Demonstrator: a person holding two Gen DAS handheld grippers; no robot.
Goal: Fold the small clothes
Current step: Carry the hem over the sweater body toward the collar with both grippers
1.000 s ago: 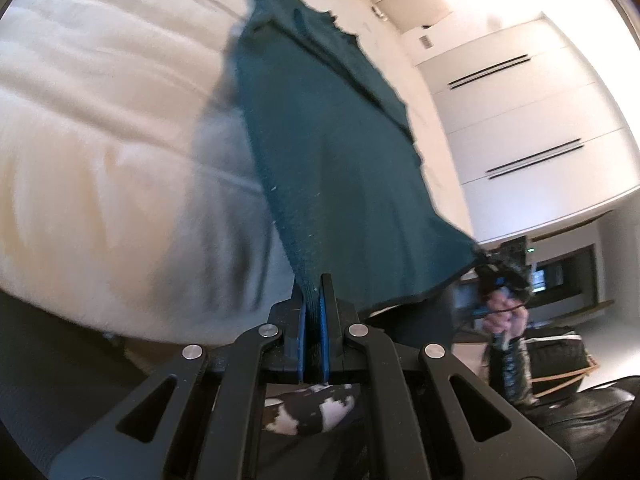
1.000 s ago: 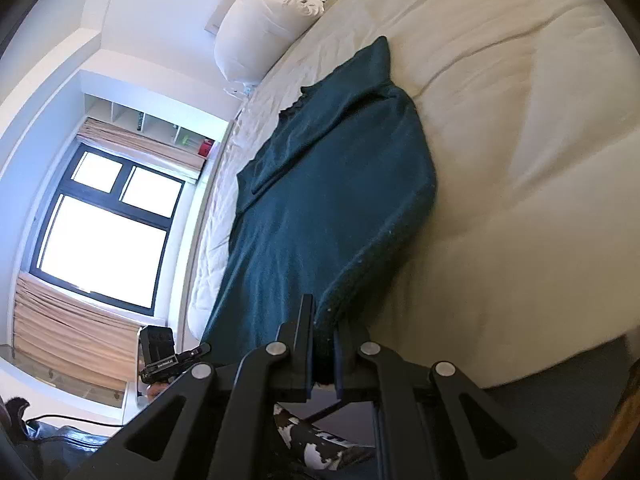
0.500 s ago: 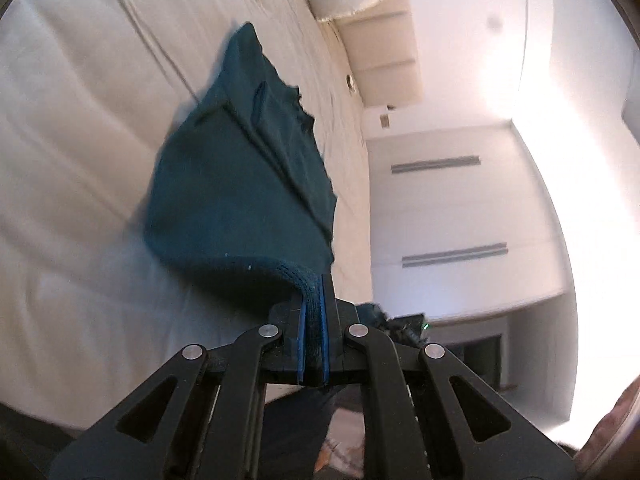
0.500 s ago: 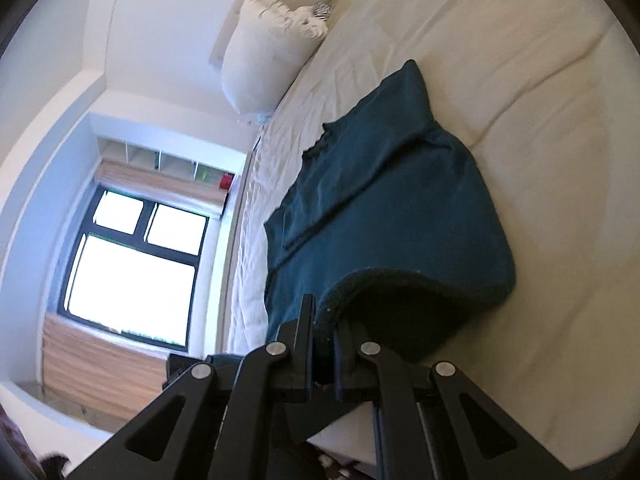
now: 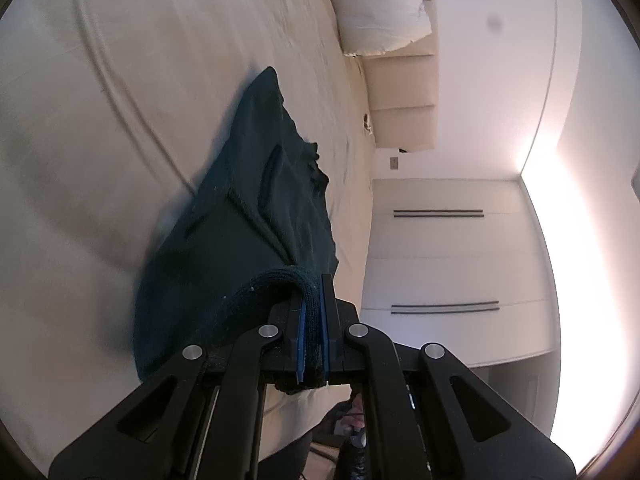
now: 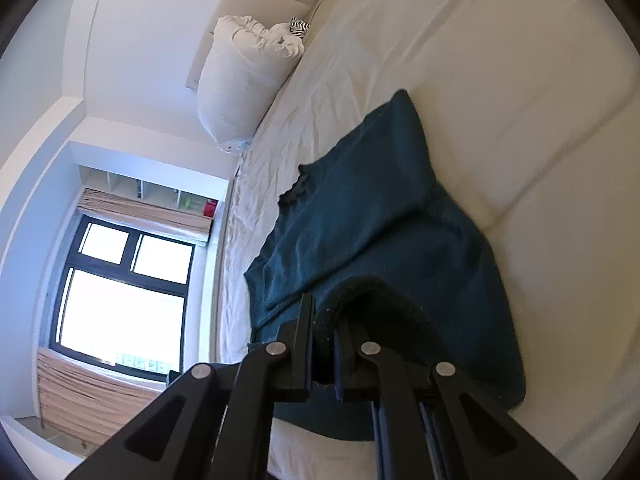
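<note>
A dark teal knitted garment (image 5: 248, 216) lies on the cream bed (image 5: 100, 100), its near hem lifted and curled over toward the far end. My left gripper (image 5: 313, 308) is shut on one corner of that hem, the thick knit edge pinched between the blue pads. In the right wrist view the same teal garment (image 6: 372, 216) spreads across the bed sheet (image 6: 500, 80), and my right gripper (image 6: 324, 324) is shut on the other hem corner, which arches up from the fabric below. The garment's collar end rests flat farther up the bed.
A white rolled duvet or pillow (image 6: 244, 76) lies at the head of the bed by the padded headboard (image 5: 404, 92). White wardrobe doors (image 5: 448, 264) stand on one side, a dark-framed window (image 6: 124, 284) with blinds on the other. The bed edge is just below the grippers.
Both grippers have carried the held hem forward over the bed, so the hanging garment now lies on the sheet with its near part doubling over. The left gripper has rolled.
</note>
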